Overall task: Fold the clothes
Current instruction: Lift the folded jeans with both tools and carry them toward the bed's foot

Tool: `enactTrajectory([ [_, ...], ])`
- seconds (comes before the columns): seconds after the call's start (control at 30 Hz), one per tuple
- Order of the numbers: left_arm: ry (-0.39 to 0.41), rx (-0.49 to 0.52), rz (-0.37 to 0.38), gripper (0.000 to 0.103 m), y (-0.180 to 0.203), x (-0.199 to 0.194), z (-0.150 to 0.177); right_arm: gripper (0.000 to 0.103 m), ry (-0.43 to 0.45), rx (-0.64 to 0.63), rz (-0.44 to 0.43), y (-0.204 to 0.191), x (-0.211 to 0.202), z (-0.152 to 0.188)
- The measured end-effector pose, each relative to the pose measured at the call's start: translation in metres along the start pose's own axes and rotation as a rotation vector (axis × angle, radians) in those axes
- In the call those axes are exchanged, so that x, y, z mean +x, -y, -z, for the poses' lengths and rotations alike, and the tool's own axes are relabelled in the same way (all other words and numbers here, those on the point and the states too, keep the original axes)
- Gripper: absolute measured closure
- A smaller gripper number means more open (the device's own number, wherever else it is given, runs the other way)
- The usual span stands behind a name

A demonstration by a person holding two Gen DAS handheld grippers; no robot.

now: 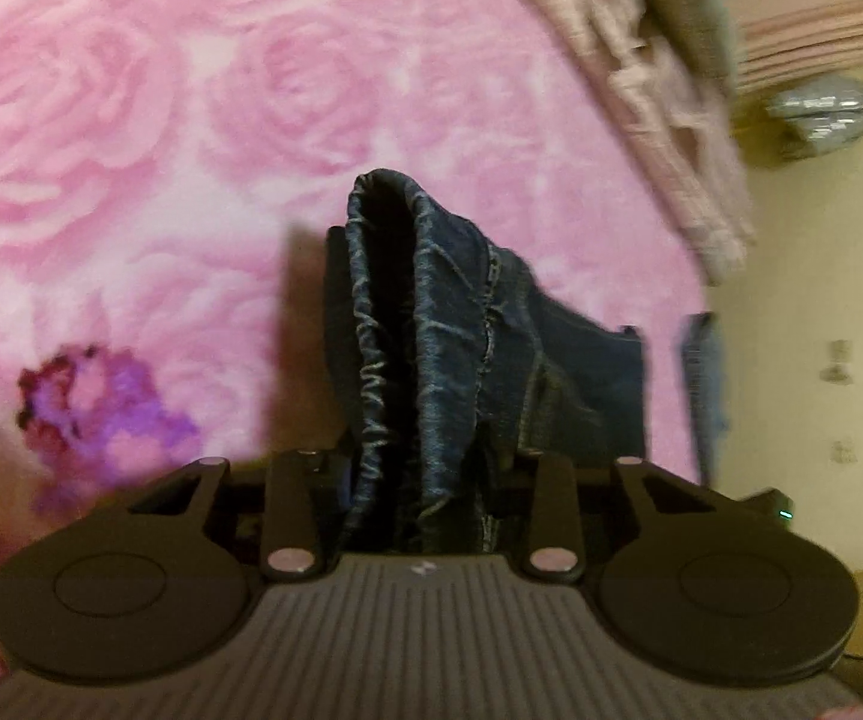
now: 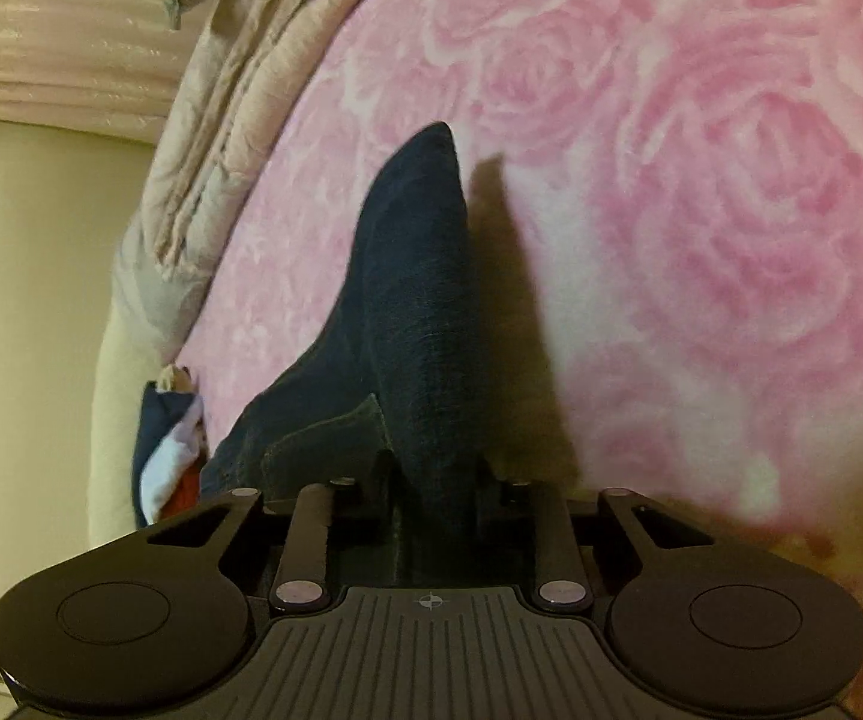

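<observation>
Dark blue jeans (image 1: pixel 443 324) hang in my left gripper (image 1: pixel 425 480), which is shut on the bunched elastic waistband; the cloth hides the fingertips. The denim rises from the jaws above the pink rose-patterned bedspread (image 1: pixel 131 120). In the right wrist view my right gripper (image 2: pixel 431 480) is shut on another part of the same jeans (image 2: pixel 419 300), a smooth fold that stands up from the jaws and trails off to the lower left. The jeans cast a shadow on the bedspread (image 2: pixel 701 210).
A beige quilted blanket (image 1: pixel 659 90) lies bunched along the bed's edge, also in the right wrist view (image 2: pixel 221 120). A blue, white and red garment (image 2: pixel 167 456) lies at the bed edge. Cream wall (image 1: pixel 821 300) and pink curtains lie beyond.
</observation>
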State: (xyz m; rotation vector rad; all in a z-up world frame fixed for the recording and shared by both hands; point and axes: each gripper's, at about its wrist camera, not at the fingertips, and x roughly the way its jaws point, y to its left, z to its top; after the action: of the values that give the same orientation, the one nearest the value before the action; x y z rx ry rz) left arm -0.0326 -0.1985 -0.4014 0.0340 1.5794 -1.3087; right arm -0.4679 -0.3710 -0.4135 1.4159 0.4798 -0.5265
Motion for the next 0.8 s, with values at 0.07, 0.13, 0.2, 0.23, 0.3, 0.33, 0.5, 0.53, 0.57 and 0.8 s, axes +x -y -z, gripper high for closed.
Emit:
enactTrajectory([
  [0.07, -0.01, -0.001, -0.029, 0.071, 0.002, 0.004, -0.003, 0.061, -0.008, 0.01, -0.015, 0.006, 0.008, -0.003],
  [0.13, -0.014, 0.031, -0.054, 0.073, 0.012, 0.002, -0.005, 0.078, -0.018, 0.005, -0.013, 0.004, 0.009, -0.006],
  [0.2, -0.01, 0.051, -0.067, 0.075, 0.027, -0.003, -0.007, 0.086, -0.023, 0.004, -0.041, 0.002, 0.002, -0.008],
  [0.23, -0.008, 0.064, -0.071, 0.075, 0.032, -0.007, -0.007, 0.086, -0.023, 0.012, -0.065, 0.001, -0.002, -0.009],
  [0.3, -0.009, 0.111, -0.065, 0.076, 0.053, -0.005, -0.012, 0.086, 0.0, 0.014, -0.078, -0.003, -0.013, -0.01],
  [0.33, -0.011, 0.135, -0.06, 0.076, 0.066, -0.001, -0.016, 0.087, 0.021, 0.022, -0.078, -0.004, -0.02, -0.012],
  [0.5, -0.06, 0.247, 0.013, 0.076, 0.134, 0.051, -0.041, 0.087, 0.176, 0.1, -0.064, 0.014, -0.077, -0.037],
  [0.53, -0.083, 0.274, 0.032, 0.076, 0.15, 0.068, -0.045, 0.087, 0.209, 0.113, -0.055, 0.019, -0.091, -0.044],
  [0.57, -0.105, 0.3, 0.051, 0.076, 0.166, 0.085, -0.049, 0.087, 0.243, 0.129, -0.042, 0.025, -0.107, -0.05],
  [0.8, -0.274, 0.474, 0.21, 0.076, 0.303, 0.225, -0.064, 0.086, 0.491, 0.246, 0.073, 0.072, -0.228, -0.084],
])
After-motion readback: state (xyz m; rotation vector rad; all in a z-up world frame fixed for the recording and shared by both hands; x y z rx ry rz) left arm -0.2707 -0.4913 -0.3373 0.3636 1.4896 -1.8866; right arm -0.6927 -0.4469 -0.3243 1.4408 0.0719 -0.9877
